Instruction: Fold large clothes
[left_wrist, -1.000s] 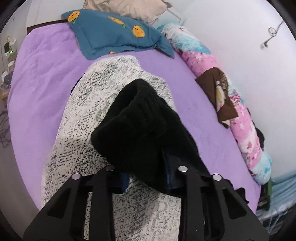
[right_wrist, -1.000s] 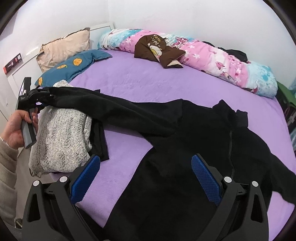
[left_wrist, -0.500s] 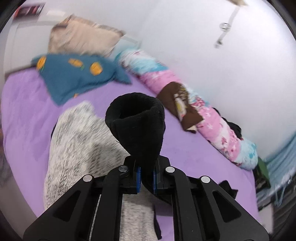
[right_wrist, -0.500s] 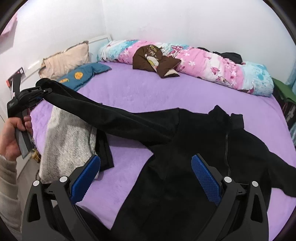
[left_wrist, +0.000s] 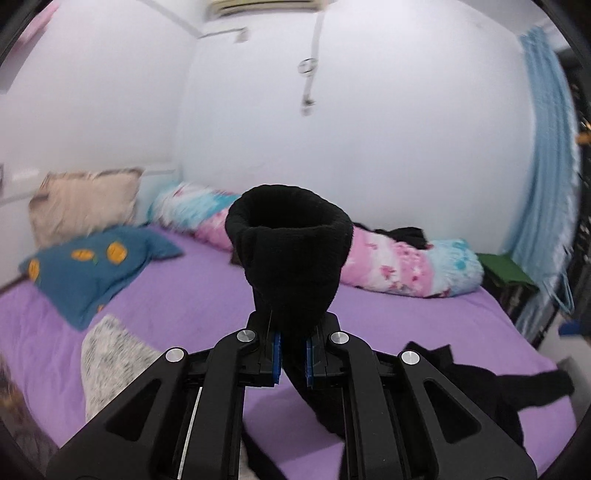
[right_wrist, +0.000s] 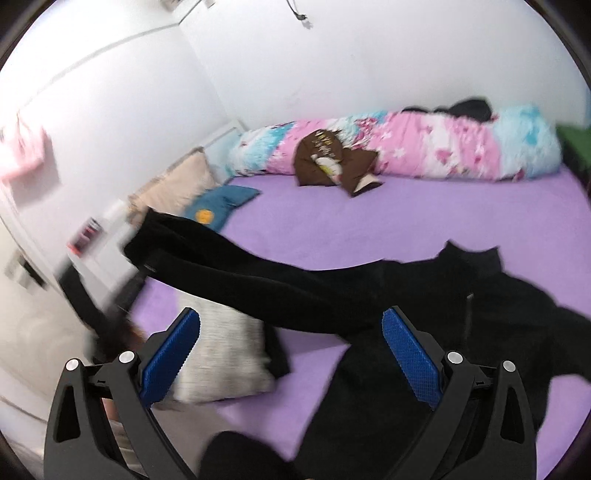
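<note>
Jacket (right_wrist: 424, 295), black and fleecy, is lying spread on the purple bed (right_wrist: 406, 214), with one sleeve (right_wrist: 240, 273) stretching away from it to the far left of the right gripper's (right_wrist: 291, 350) jaws. Those jaws are standing wide apart with nothing between the blue pads (right_wrist: 410, 354); the body of the jacket is lying just beyond and beneath them, and the sleeve is crossing ahead of them above the bed.

In the left wrist view the left gripper (left_wrist: 291, 356) is gripping the sleeve near its cuff (left_wrist: 290, 236): the jaws are pinched nearly together on the black cloth, and the open cuff is standing up just past the fingertips. The rest of the sleeve is dropping below the jaws towards the jacket (left_wrist: 480, 387) at lower right.

A folded grey knit (right_wrist: 221, 354) is lying on the bed left of the right jaws, under the raised sleeve. Pillows (left_wrist: 96, 266) and a rolled pink and blue quilt (right_wrist: 424, 147) are lying well beyond both pairs of jaws by the wall.
</note>
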